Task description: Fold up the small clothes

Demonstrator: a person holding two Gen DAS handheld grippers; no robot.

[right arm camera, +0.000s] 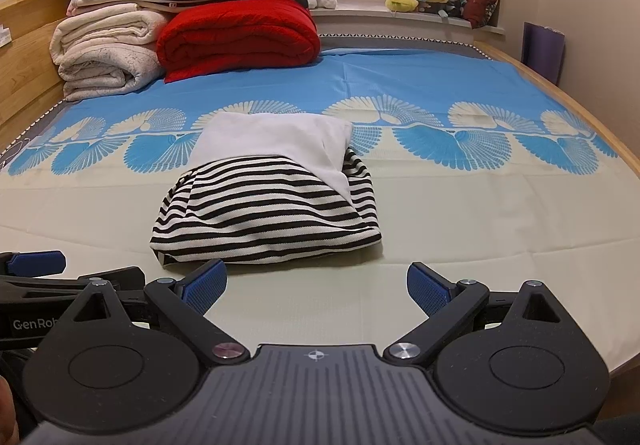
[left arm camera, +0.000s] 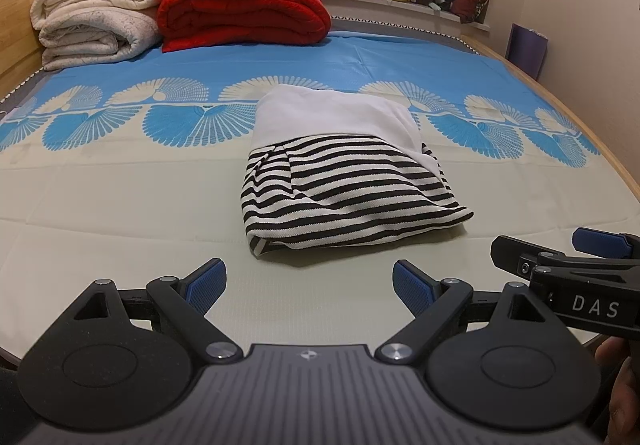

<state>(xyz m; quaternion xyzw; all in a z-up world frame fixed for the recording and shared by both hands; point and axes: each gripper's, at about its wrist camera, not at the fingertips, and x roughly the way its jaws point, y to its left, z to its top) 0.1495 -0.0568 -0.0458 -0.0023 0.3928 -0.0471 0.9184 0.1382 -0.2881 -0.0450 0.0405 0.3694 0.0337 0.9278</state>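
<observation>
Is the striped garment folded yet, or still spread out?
Folded: the striped garment lies as a compact bundle on the bed sheet, its white part doubled over the stripes.

Bed (left arm camera: 120, 205) with wooden frame, covered by a sheet — cream near the camera, blue with fan motifs farther back. Lying on it: a folded garment (left arm camera: 340, 169), striped black-and-white with a white portion, at centre; a red quilt (left arm camera: 244, 9) beside stacked cream blankets (left arm camera: 96, 17) — at the far left.
</observation>
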